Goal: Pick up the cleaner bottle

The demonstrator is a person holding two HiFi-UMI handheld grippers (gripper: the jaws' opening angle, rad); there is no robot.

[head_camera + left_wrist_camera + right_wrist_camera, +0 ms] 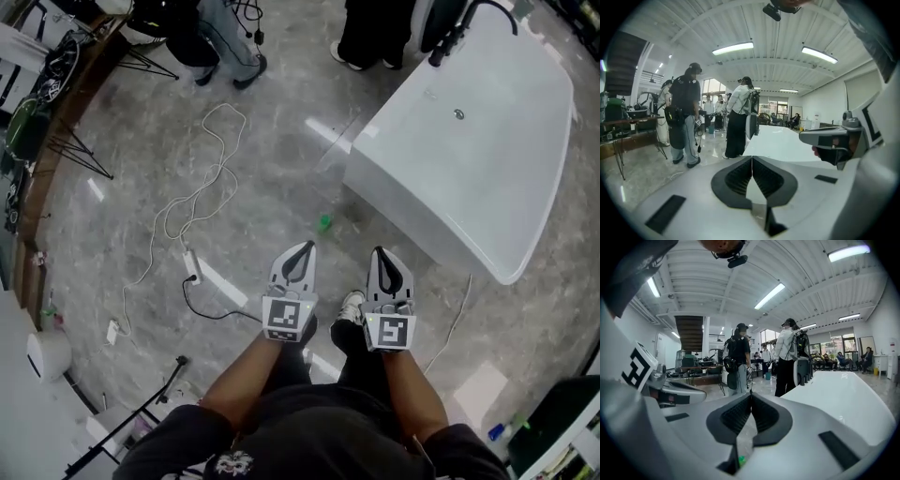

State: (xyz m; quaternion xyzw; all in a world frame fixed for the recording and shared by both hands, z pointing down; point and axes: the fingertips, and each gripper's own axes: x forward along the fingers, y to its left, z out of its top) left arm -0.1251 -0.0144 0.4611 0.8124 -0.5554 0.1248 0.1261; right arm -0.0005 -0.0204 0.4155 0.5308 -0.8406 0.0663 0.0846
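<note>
Nearest to the head camera, two bare forearms are reaching forward, each hand carrying one tool: the white left gripper [306, 247] and the white right gripper [379, 253], side by side above the grey marbled floor [262, 169]. Both are pointing towards a small green object [324, 222] that is standing on the floor, just beside the wall of the large white bathtub [394, 202]. I am judging that this is the cleaner bottle, though it is too small here to be sure. It is lying well ahead of both tips, so the step in hand looks like the approach, and nothing is being grasped yet.

Looking along the left gripper, its black ribbed pads [740, 176] are pressing against each other at the tips, with nothing between them: it is clenched and empty.

Looking along the right gripper, its pads [738, 414] are also meeting at the tips and holding nothing. A green spot is showing through the gap low behind them, probably the same green object on the floor.

For the next move, one gripper is needing to spread its jaws, go down to the bottle, and bring the pads to both sides of its body before squeezing.
</note>
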